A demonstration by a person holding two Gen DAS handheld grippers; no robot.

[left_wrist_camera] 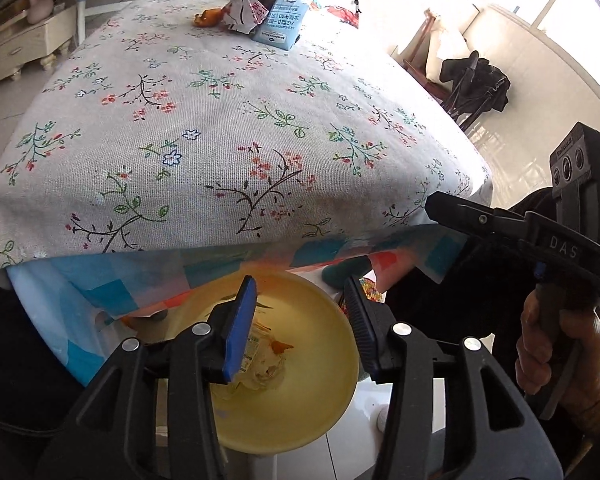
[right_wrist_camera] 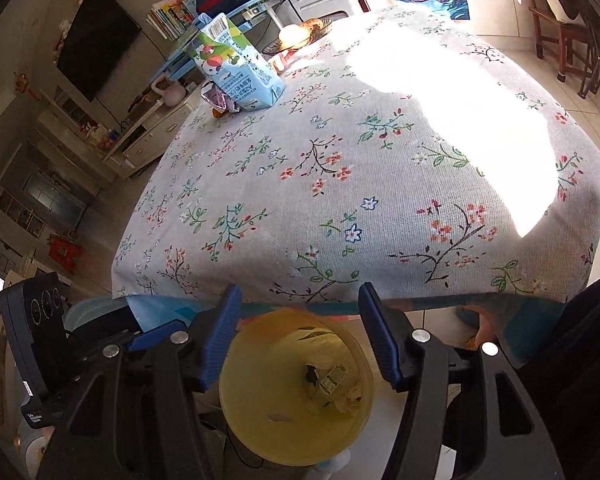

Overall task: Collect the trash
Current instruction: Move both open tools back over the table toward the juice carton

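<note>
Both hand-held grippers hang over the yellow round plastic bin (right_wrist_camera: 296, 392) that sits below the near edge of the table: the left gripper (left_wrist_camera: 300, 320) has its blue-padded jaws spread with nothing between them, and the right gripper (right_wrist_camera: 298, 332) is likewise spread and empty. Crumpled scraps of paper and wrapper (right_wrist_camera: 332, 388) already lie at the bottom of the bin.

Going by size, the grey floral tablecloth (right_wrist_camera: 340, 184) covers a wide table with most of its top bare, so there is plenty of room to sweep across it. Its near edge overhangs the bin, and a blue and orange patchwork cloth (left_wrist_camera: 148, 280) hangs beneath it; a low approach could snag that hem. The far right part of the table is washed out by sunlight, so small litter there cannot be made out.

What remains to collect sits together at the far edge. The light-blue gable-top milk carton (right_wrist_camera: 236, 68) stands upright; it looks light if empty, its card walls would give under a hard squeeze, and it could tip, so a grip across the flat sides at mid-height seems best. Touching it is a crumpled printed foil snack wrapper (left_wrist_camera: 248, 10), soft, very light and slippery; pinching a raised fold should hold it. Just beside that lies a small orange twist of wrapper (left_wrist_camera: 208, 18), best nipped by its end.
</note>
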